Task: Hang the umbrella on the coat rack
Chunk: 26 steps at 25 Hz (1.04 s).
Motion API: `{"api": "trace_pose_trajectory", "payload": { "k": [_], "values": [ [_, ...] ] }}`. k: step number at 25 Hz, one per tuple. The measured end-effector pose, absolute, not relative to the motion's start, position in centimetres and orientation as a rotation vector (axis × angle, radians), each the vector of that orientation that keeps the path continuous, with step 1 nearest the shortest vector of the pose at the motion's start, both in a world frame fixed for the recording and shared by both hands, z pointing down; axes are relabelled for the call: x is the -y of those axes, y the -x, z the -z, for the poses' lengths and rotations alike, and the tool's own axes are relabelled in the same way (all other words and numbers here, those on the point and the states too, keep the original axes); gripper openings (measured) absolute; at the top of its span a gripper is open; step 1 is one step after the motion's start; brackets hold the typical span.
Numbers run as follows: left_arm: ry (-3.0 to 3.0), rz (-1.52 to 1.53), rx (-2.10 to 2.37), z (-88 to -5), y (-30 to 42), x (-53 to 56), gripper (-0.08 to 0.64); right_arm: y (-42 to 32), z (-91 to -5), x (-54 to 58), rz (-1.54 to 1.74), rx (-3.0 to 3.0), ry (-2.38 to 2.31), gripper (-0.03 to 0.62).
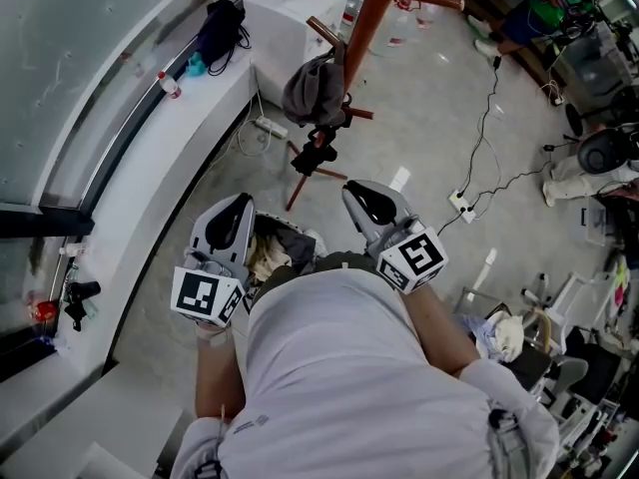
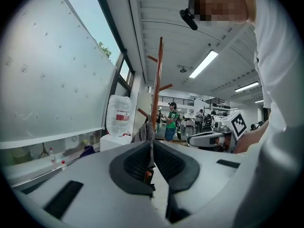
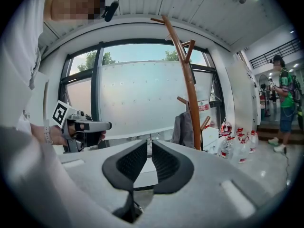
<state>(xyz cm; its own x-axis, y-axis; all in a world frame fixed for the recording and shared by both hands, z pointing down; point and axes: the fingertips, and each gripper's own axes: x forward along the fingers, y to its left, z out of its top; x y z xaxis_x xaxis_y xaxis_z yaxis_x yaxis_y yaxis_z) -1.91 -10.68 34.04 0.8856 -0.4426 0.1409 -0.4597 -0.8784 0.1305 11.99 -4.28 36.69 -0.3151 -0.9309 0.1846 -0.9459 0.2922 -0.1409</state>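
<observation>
1. The left gripper [image 1: 240, 208] has its jaws shut, with nothing held.
2. The right gripper [image 1: 357, 196] is shut too, and empty.
3. The grey umbrella [image 1: 315, 90] hangs on the rack [image 1: 374, 8], well apart from both grippers.

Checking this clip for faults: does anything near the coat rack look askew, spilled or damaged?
Nothing stands out. The coat rack stands upright with a grey bundle hanging from a peg; only a loose cable and power strip trail across the floor beside it.

Closed, empty right gripper [image 3: 149, 141] faces the coat rack [image 3: 189, 89].
</observation>
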Motion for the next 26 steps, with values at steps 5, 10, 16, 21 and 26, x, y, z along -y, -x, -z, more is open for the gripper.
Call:
{"api": "trace_pose_trajectory", "payload": {
  "k": [5,10,16,21,26],
  "values": [
    [-2.889,-0.176,0.692,-34.3,2.1,10.5,0.005,-12.0,-37.1,4.3,-0.341,2.449,-1.796,0.037],
    [-2.882,-0.188,0.695,-34.6,2.3,10.6,0.005,-11.8,-37.4,4.5,-0.380,2.455,-1.794,0.037],
    [-2.873,-0.197,0.702,-34.9,2.8,10.7,0.005,-11.3,-37.8,4.5,-0.414,2.447,-1.797,0.037],
    [-2.863,-0.203,0.713,-35.4,2.9,10.8,0.005,-11.9,-37.9,4.6,-0.422,2.434,-1.807,0.037],
    [-2.849,-0.203,0.721,-35.7,3.0,10.9,0.005,-12.2,-38.1,4.6,-0.428,2.421,-1.816,0.037]
  ]
}}
